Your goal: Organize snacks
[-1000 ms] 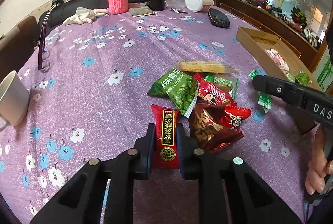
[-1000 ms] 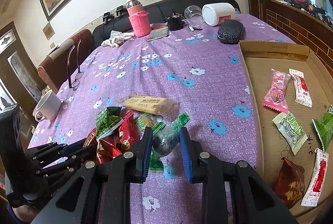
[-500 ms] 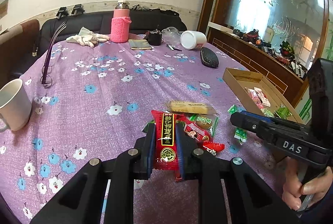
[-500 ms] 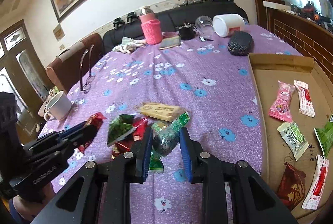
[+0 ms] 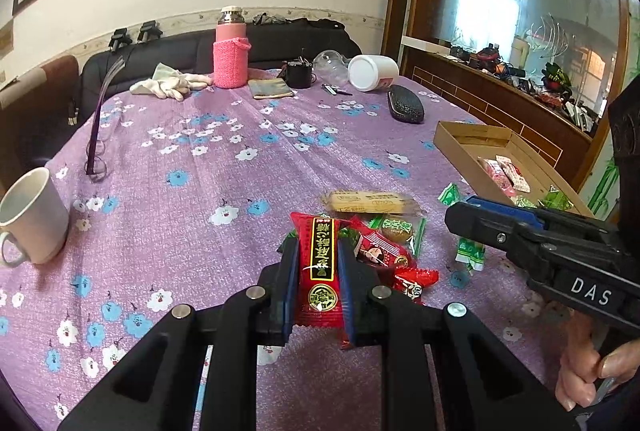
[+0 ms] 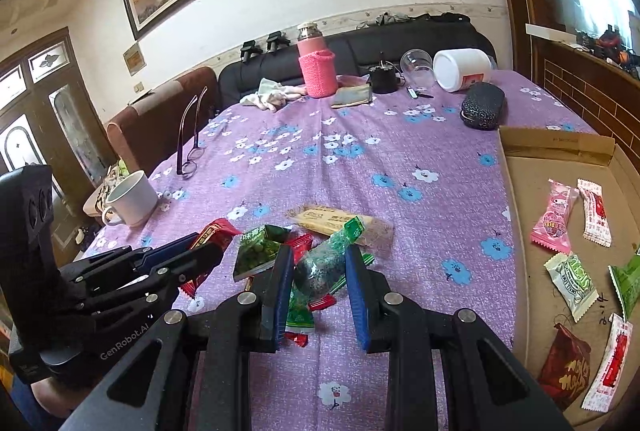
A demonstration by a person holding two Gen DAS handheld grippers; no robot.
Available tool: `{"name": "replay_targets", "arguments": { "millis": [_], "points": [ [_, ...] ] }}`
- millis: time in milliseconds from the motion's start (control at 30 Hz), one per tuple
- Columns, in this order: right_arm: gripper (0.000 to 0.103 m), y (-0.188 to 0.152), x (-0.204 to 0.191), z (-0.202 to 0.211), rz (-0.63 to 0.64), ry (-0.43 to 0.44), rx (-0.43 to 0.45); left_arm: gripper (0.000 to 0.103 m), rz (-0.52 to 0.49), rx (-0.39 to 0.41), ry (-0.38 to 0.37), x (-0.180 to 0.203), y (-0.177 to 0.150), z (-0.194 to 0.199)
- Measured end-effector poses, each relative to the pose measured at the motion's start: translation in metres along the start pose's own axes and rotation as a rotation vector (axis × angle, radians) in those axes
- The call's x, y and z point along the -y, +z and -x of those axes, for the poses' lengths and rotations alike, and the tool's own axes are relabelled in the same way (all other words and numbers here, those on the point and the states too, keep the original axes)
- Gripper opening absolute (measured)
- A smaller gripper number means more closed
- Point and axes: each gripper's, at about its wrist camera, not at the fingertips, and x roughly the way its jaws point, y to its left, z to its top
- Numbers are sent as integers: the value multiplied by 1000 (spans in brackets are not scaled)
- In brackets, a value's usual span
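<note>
Left wrist: my left gripper (image 5: 318, 263) clamps the red packet (image 5: 320, 267) above the snack pile (image 5: 384, 243); right gripper (image 5: 472, 219) sits between it and the cardboard box (image 5: 460, 141).
Right wrist: my right gripper (image 6: 318, 267) pinches the green packet (image 6: 328, 259); box (image 6: 516, 215) clear to the right, white mug (image 6: 130, 199) far left.

Purple tablecloth (image 5: 240, 191) with blue-and-white flowers; red packet (image 5: 319, 271); pink bottle sleeve (image 5: 231, 63).

One white mug (image 6: 132, 199), one pink flask (image 6: 316, 67), one cardboard box (image 6: 556, 147), two claws, one eyeglasses pair (image 6: 190, 135)
</note>
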Motion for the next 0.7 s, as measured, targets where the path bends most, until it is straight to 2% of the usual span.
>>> {"name": "replay_targets", "arguments": {
  "millis": [300,700],
  "points": [
    [28,-1,-4,1,17,0,12,18,-26,10,35,2,0,1],
    [28,-1,-2,0,12,-11,8,18,-30,12,37,3,0,1]
  ]
}}
